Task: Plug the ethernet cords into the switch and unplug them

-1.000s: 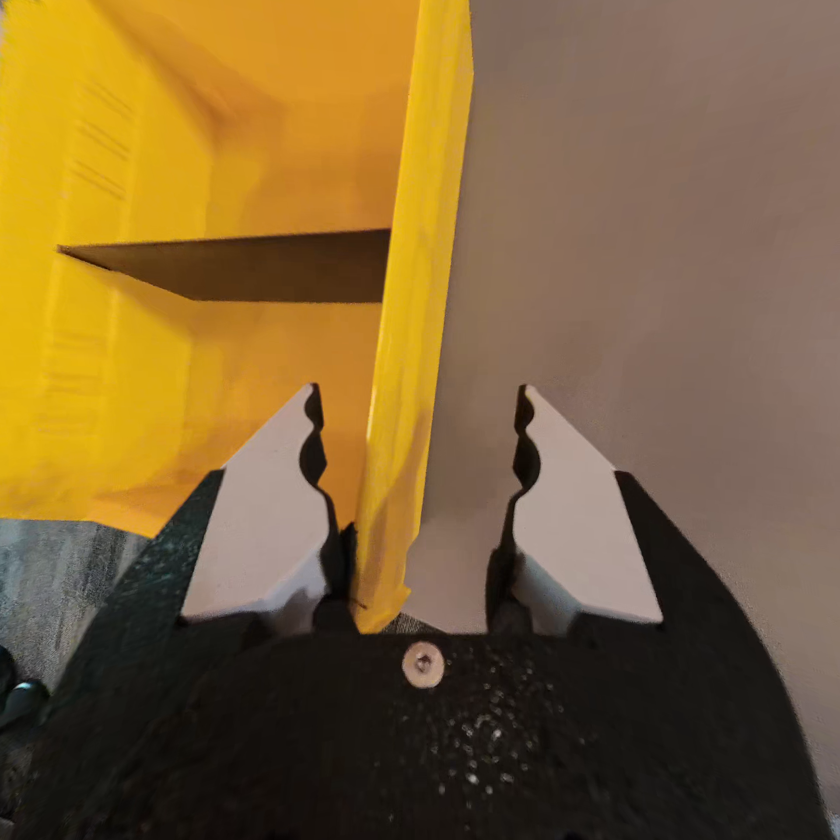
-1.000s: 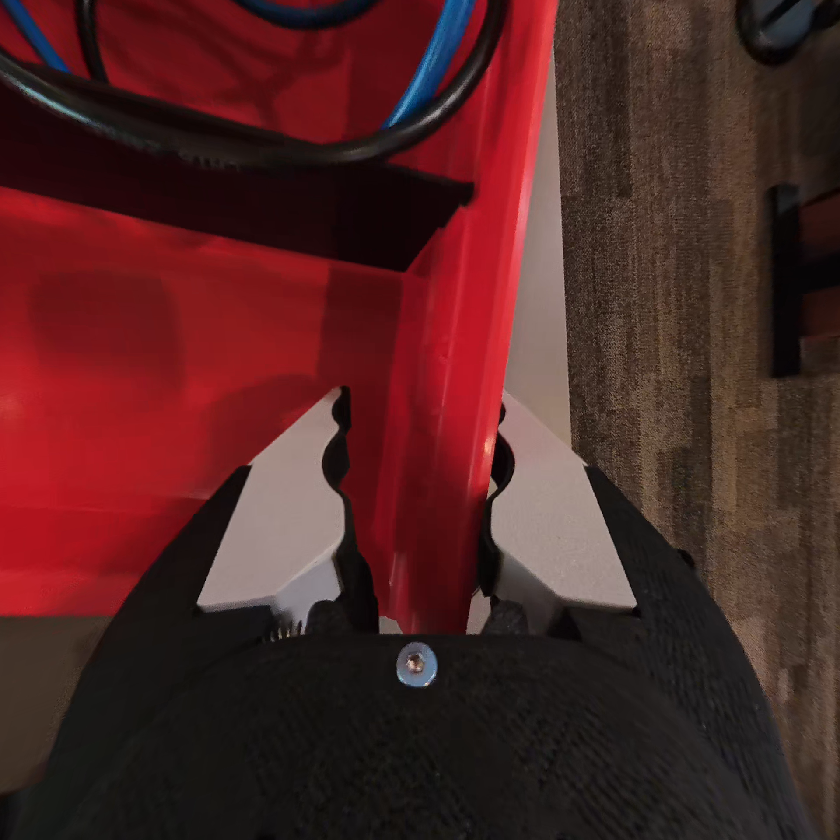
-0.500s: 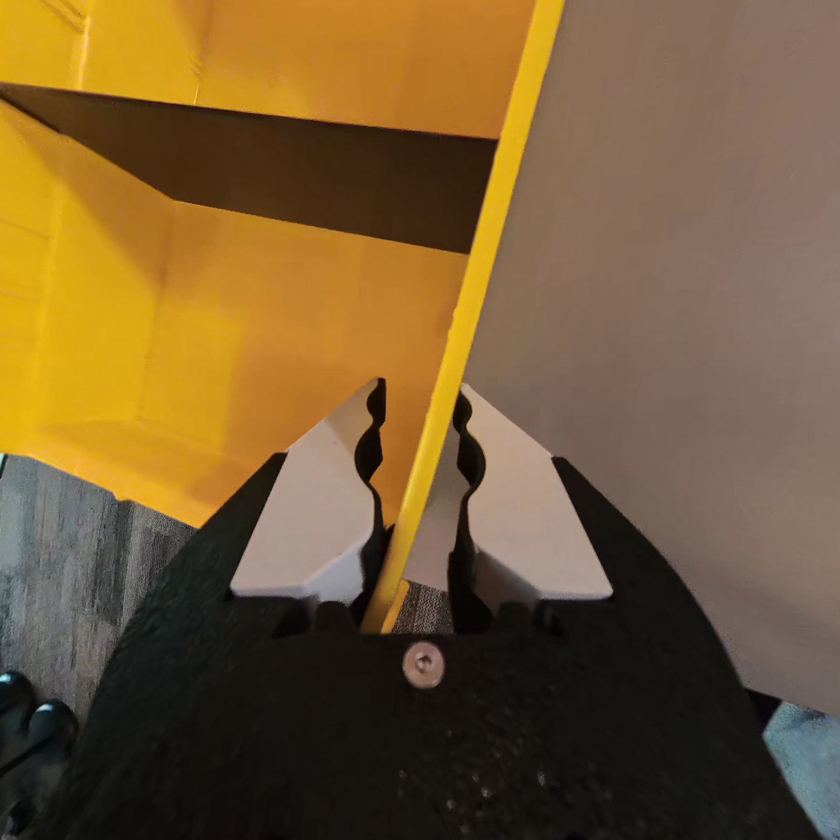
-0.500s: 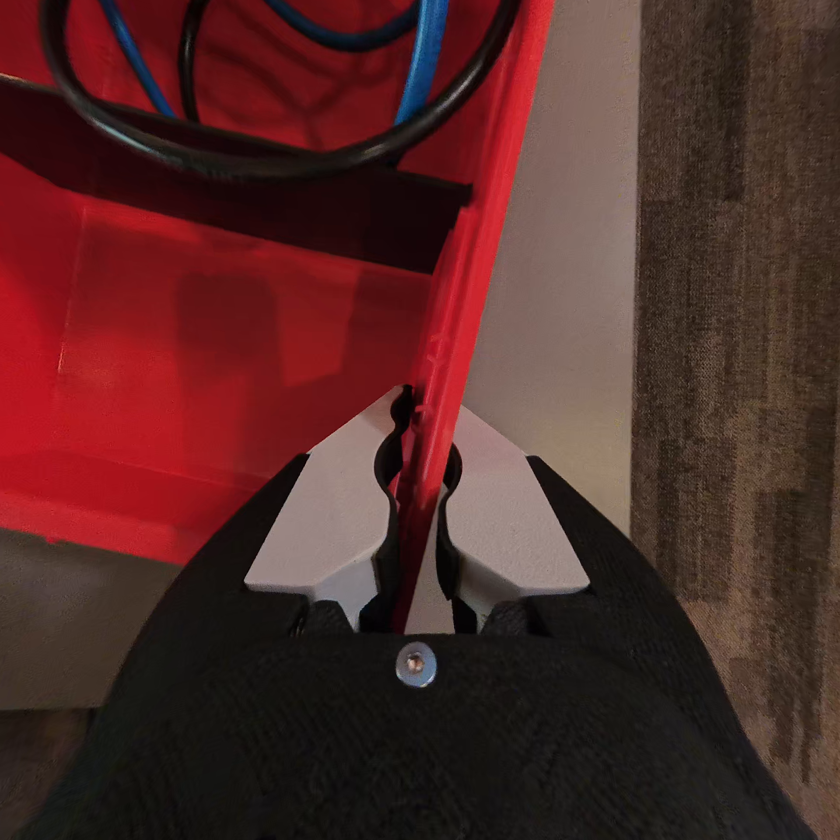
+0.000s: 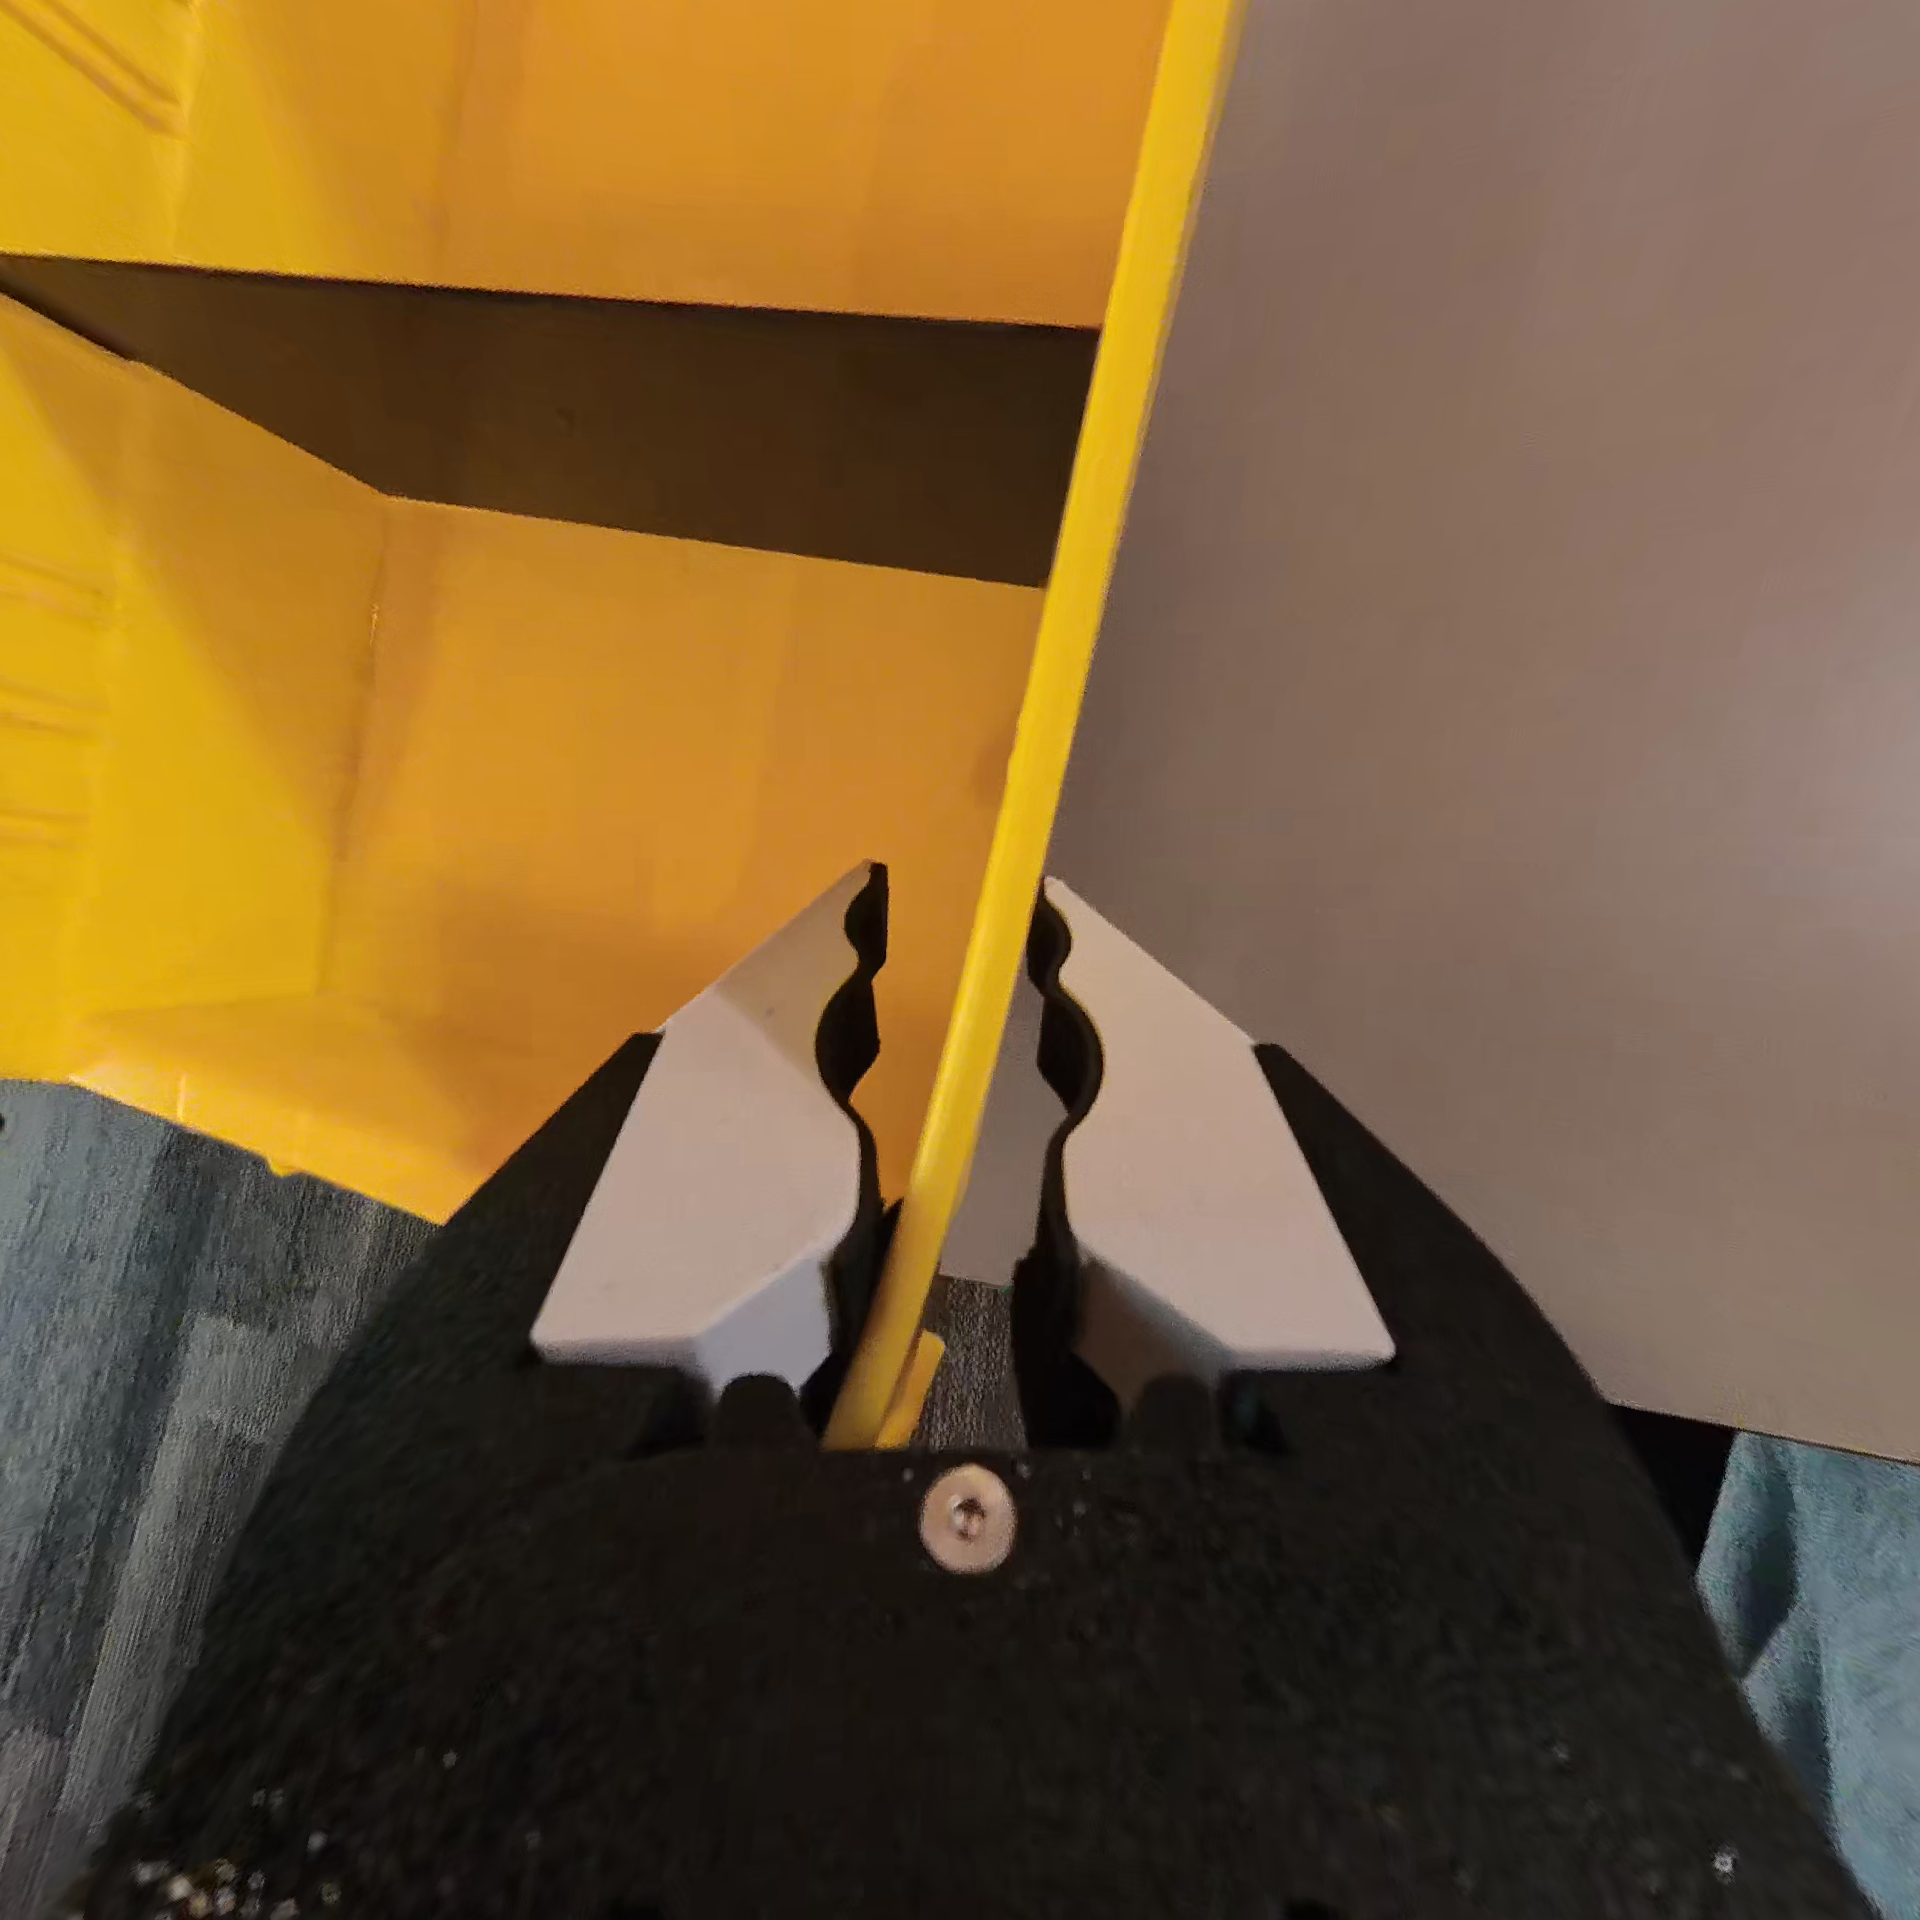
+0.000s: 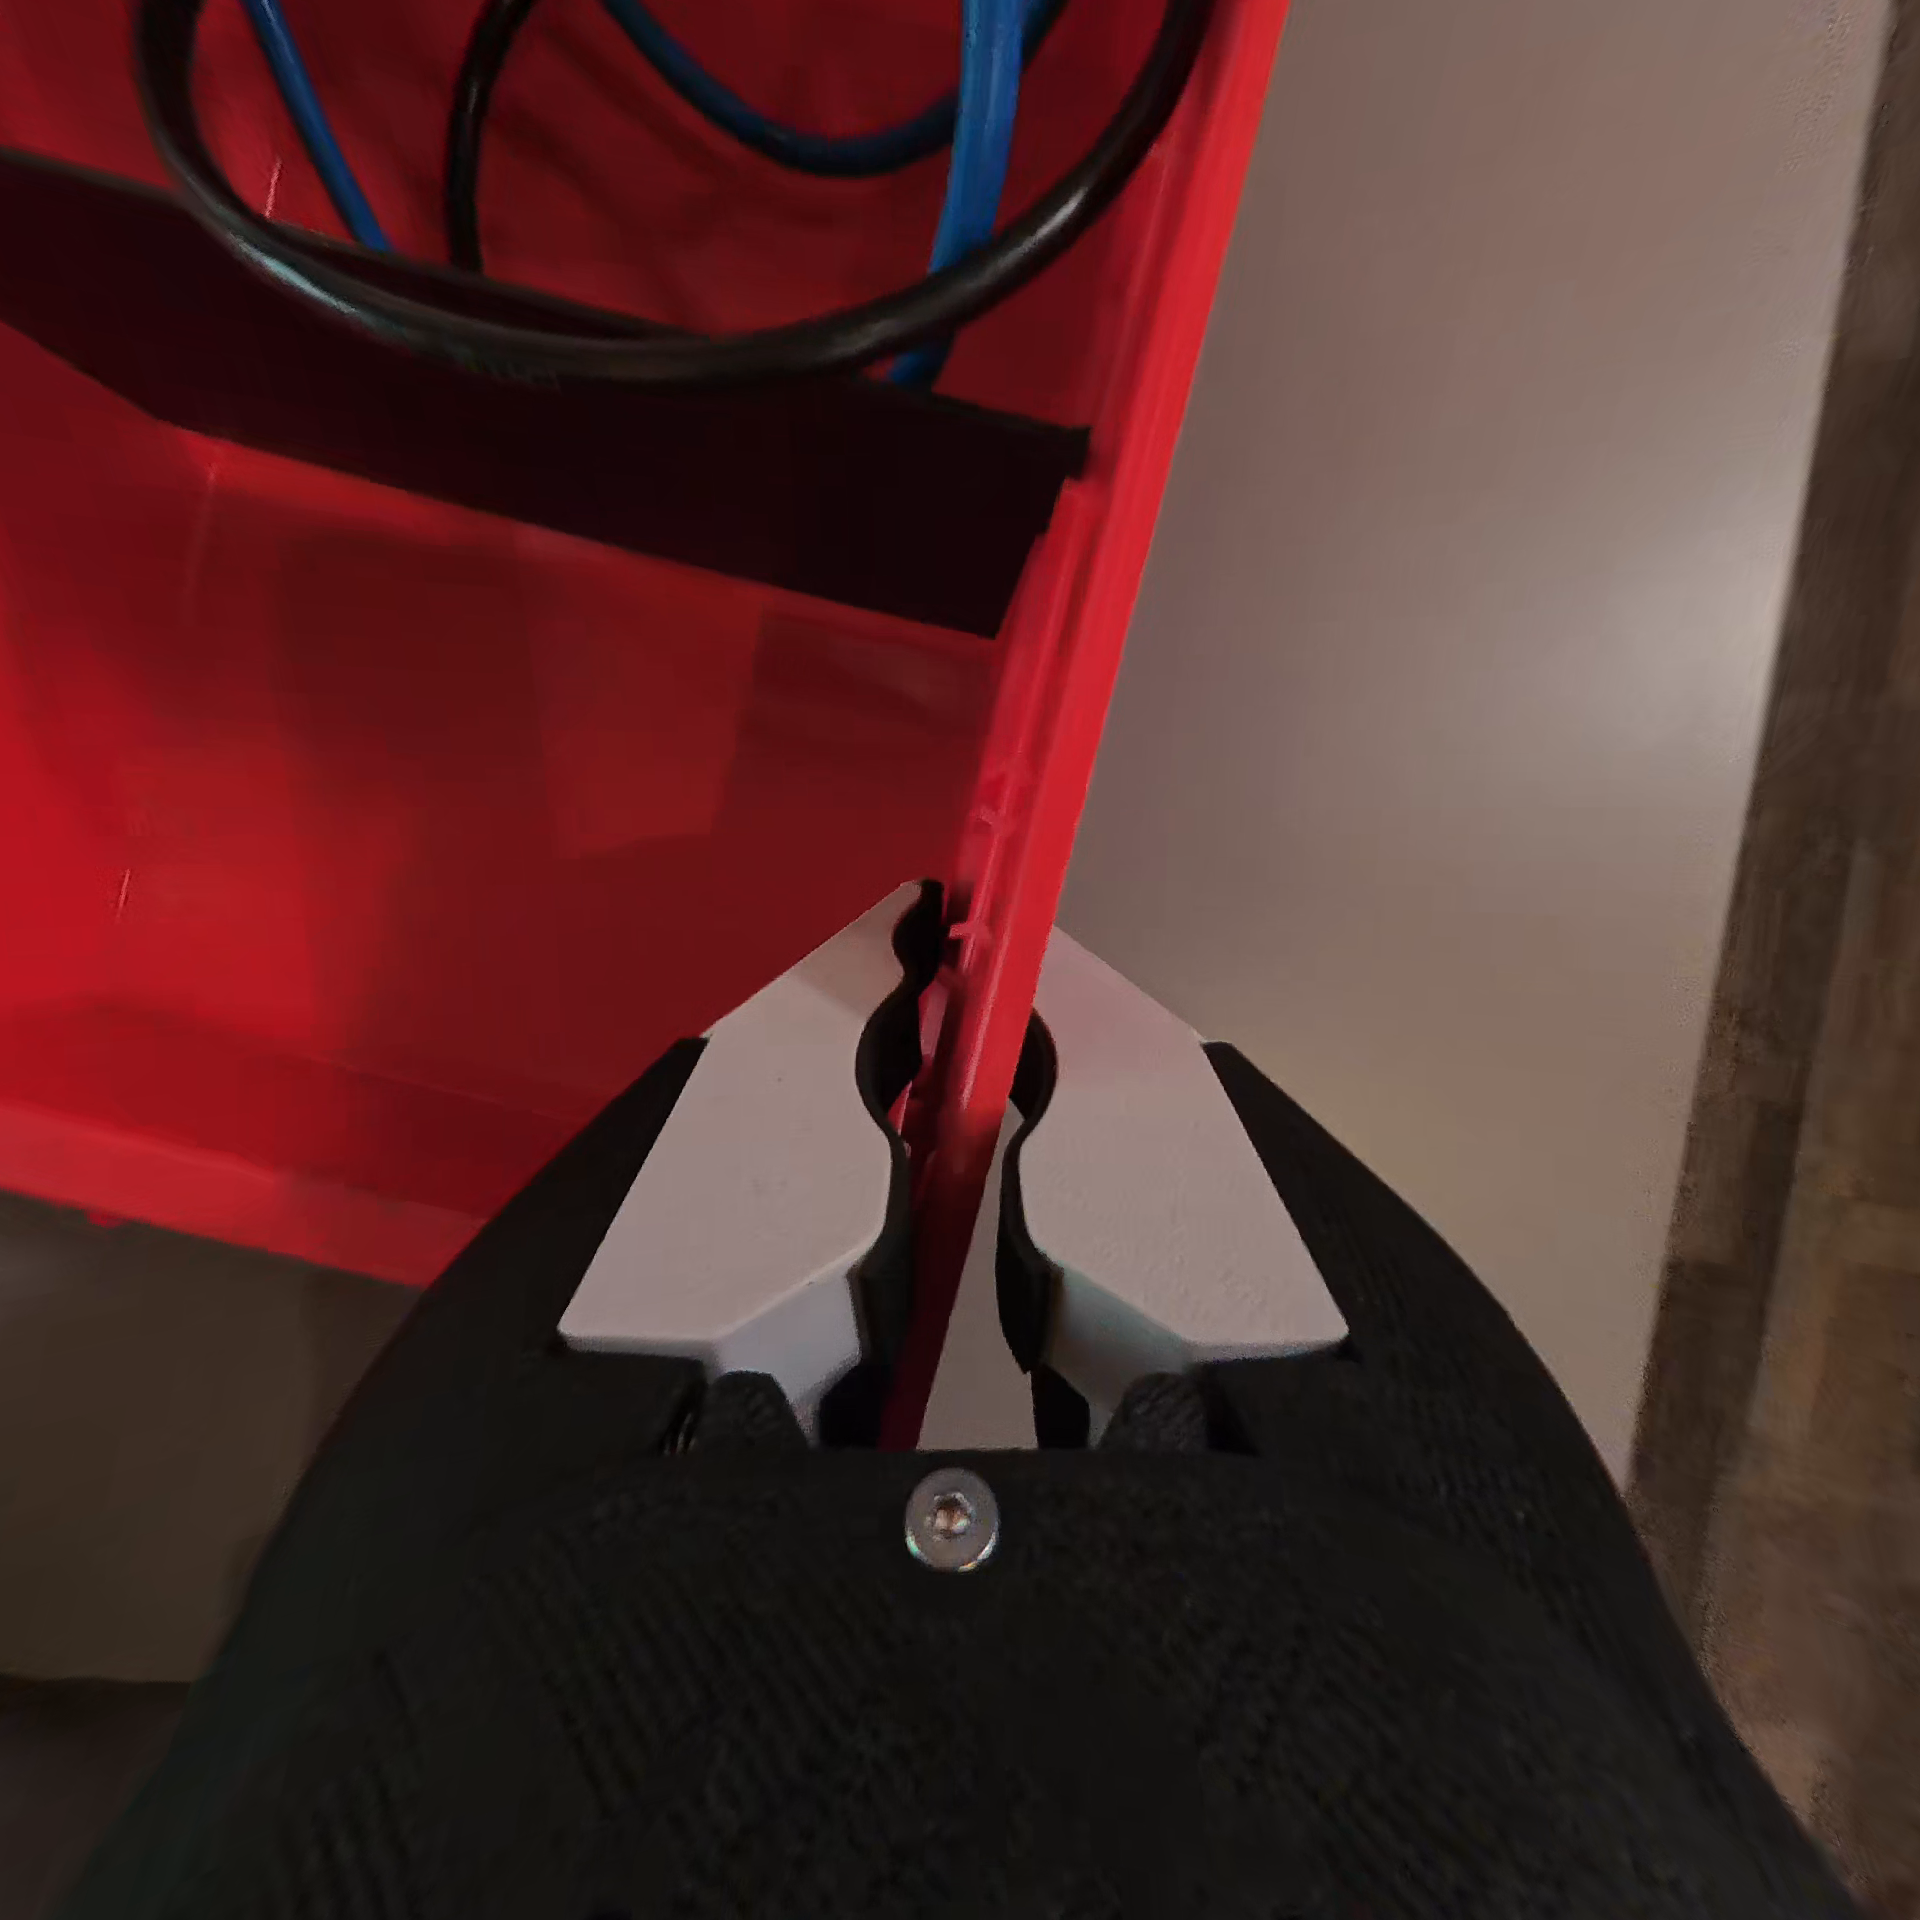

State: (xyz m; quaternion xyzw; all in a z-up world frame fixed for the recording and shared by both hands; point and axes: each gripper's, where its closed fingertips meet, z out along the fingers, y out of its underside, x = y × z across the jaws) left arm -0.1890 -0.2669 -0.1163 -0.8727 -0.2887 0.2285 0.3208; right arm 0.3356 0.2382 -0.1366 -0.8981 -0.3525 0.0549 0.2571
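Observation:
In the left wrist view my left gripper (image 5: 961,883) straddles the right wall of a yellow bin (image 5: 623,810). Its jaws are nearly together on the thin rim. A black divider (image 5: 623,436) crosses the bin, and the compartments I can see hold nothing. In the right wrist view my right gripper (image 6: 987,909) is shut on the right wall of a red bin (image 6: 468,883). Blue ethernet cords (image 6: 971,187) and a black cable (image 6: 644,343) lie coiled in the far compartment, behind a black divider (image 6: 623,499). No switch is in view.
The yellow bin stands beside a grey tabletop (image 5: 1507,727), with blue-grey carpet (image 5: 156,1403) below its edge. The red bin sits on a pale tabletop (image 6: 1403,623), with brown carpet (image 6: 1818,935) beyond its right edge. The tips of one gripper are about 70 cm away from the tips of the other.
Both grippers closed from wide open onto the bin walls. In the last half second the grips held and both bins shifted slightly in view.

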